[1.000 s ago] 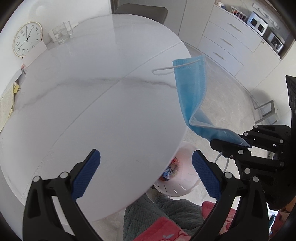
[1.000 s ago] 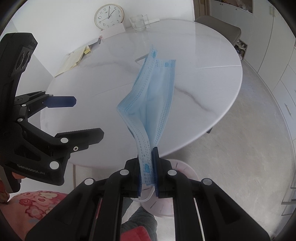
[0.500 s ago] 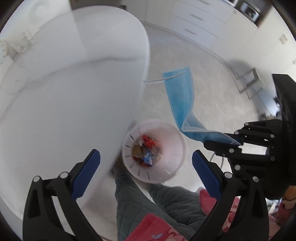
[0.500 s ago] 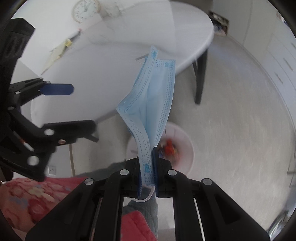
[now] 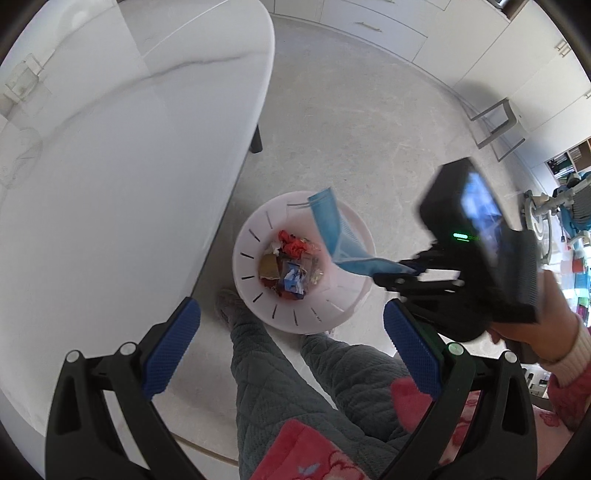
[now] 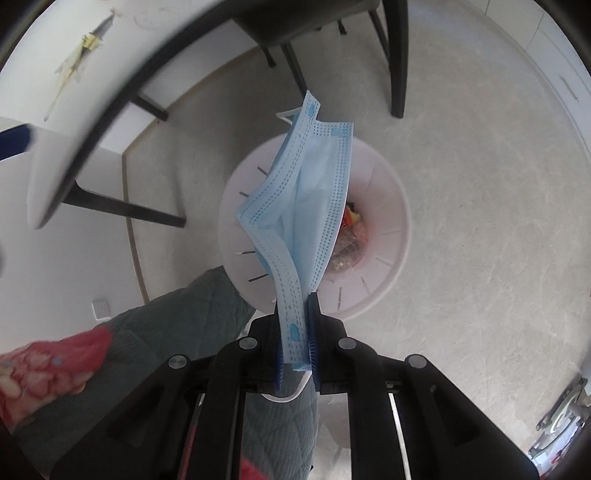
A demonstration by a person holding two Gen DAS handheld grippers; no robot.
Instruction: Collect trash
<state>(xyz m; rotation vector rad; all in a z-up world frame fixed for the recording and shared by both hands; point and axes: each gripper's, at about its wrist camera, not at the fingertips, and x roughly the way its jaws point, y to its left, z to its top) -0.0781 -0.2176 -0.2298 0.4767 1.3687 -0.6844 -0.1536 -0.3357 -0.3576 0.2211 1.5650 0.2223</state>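
Observation:
My right gripper (image 6: pixel 295 317) is shut on a blue face mask (image 6: pixel 306 199), which hangs over a white trash bin (image 6: pixel 391 192) on the floor. The bin holds several wrappers (image 6: pixel 351 236). In the left wrist view the same mask (image 5: pixel 332 232) dangles from the right gripper (image 5: pixel 397 273) above the bin (image 5: pixel 251 236) and its trash (image 5: pixel 291 266). My left gripper (image 5: pixel 291 339) is open and empty, above the floor beside the bin.
The white marble table (image 5: pixel 122 155) fills the left, its edge close to the bin. The person's legs in grey trousers (image 5: pixel 295 387) stand below the bin. Dark table legs (image 6: pixel 395 59) and a chair stand beyond. White cabinets (image 5: pixel 388 26) line the far wall.
Both grippers have swung off the table and tilted down towards the floor. The mask has gone from above the table to over the bin, still clamped in the right gripper.

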